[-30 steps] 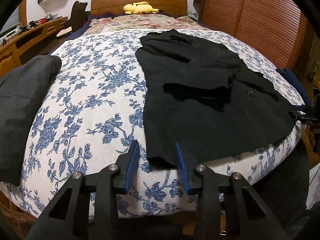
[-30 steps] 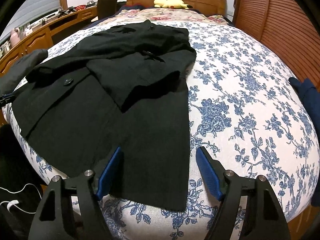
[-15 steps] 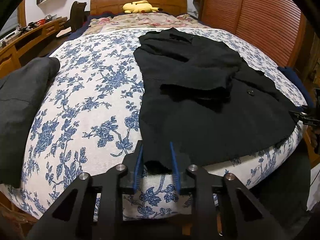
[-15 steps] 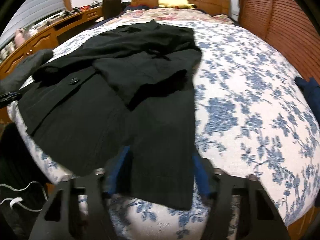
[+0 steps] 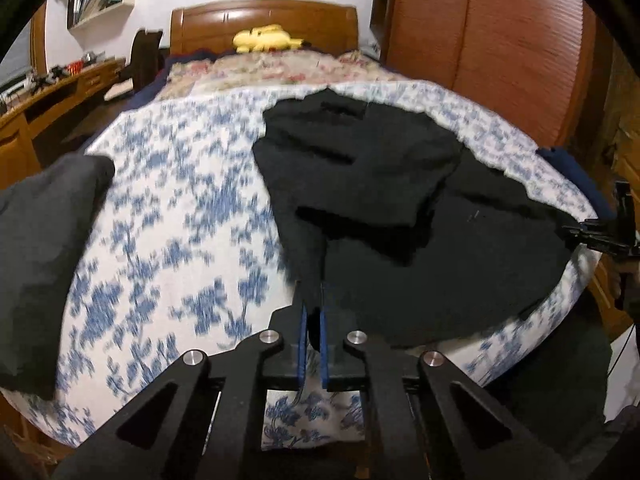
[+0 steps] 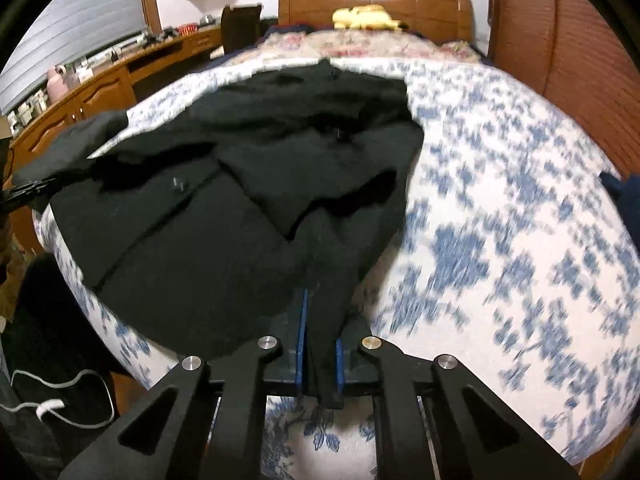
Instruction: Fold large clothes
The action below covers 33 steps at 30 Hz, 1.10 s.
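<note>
Right gripper closing on black coat hem

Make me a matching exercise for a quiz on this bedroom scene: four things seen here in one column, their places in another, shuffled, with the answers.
Things:
1. black coat
2. yellow plush toy
3. dark grey folded garment
4. white cable

Places:
A. by the wooden headboard
B. on the floor beside the bed
C. spread on the blue-flowered bedspread, its near hem pinched
D. at the bed's left edge in the left wrist view

Pairs: 1-C, 2-A, 3-D, 4-B
</note>
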### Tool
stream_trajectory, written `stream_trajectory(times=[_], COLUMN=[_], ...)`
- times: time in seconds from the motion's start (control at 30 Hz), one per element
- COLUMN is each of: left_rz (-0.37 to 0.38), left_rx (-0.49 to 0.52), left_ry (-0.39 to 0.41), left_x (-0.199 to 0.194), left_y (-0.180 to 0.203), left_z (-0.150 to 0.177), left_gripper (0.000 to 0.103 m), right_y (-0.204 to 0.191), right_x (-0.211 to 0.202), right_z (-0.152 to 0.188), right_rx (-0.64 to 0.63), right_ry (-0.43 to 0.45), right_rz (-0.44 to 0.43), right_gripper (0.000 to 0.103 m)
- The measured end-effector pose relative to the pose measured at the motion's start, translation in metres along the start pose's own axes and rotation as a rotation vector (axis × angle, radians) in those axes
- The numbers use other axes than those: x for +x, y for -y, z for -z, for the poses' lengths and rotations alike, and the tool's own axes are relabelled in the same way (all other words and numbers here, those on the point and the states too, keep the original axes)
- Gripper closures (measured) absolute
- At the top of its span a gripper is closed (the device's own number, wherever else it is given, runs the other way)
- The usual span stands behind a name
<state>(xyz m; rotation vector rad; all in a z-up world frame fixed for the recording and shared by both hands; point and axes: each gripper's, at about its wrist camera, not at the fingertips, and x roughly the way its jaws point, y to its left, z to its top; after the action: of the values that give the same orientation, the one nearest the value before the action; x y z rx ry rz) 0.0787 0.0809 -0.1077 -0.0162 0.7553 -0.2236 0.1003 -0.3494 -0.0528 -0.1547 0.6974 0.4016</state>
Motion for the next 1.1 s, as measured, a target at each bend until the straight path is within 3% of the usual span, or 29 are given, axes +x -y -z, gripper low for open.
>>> stream_trajectory(times=[0.3, 0.6, 0.8, 1.1], left_rz=[0.03, 0.047, 0.032, 0.036], left_rx=[0.067, 0.08, 0.077, 0.075], left_ry=[0.169, 0.309, 0.387, 0.511], left_x=[-0.052, -0.109, -0.153, -0.206], left_y=[0.029, 0.041, 0.04, 0.04], left_z=[-0.06, -0.098, -0.105, -0.118], left_gripper=[0.099, 0.099, 0.099, 0.099], right_y=[-0.005, -0.007, -0.007, -0.02], right_x=[-0.058, -0.126, -0.185, -0.268], right_z=[-0.047, -0.061, -0.057, -0.022], right_rx=[-0.005, -0.01, -0.023, -0.05], right_ry=[0.144, 0.261, 0.347, 0.481], right_rz=[-0.021, -0.034, -0.029, -0.014], right_gripper=[0.095, 0.095, 0.096, 0.096])
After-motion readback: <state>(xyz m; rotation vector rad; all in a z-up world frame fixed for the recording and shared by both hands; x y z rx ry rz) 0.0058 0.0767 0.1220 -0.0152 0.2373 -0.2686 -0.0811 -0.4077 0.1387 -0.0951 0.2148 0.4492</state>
